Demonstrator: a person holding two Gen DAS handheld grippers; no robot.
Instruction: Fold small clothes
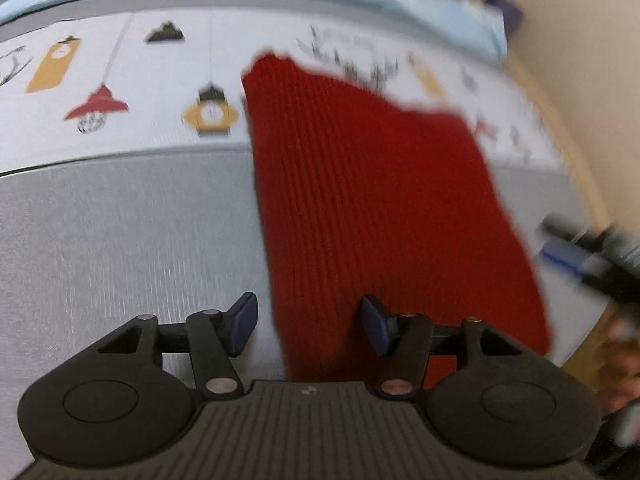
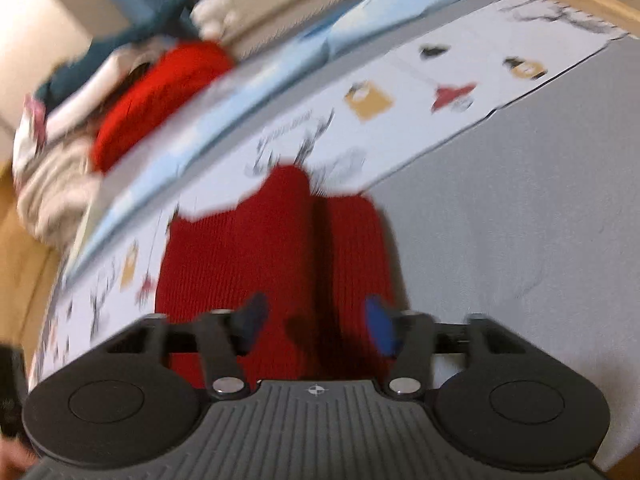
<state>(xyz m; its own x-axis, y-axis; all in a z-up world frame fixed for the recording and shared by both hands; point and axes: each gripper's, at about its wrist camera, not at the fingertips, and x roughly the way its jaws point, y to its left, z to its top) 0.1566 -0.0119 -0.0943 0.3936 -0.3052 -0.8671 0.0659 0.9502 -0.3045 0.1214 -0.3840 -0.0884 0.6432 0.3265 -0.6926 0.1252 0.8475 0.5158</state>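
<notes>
Only the right wrist view shows a clothes pile (image 2: 120,96) past the mat's far edge. Both the left gripper (image 1: 308,326) and right gripper (image 2: 316,326) stand open over the red knit garment (image 1: 360,200).

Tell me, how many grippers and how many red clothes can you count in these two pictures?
Grippers: 2, the left gripper and the right gripper, both open.
Red clothes: 2, the red ribbed garment on the grey mat and a second red knit in the blurred clothes pile.
Total: 4
</notes>
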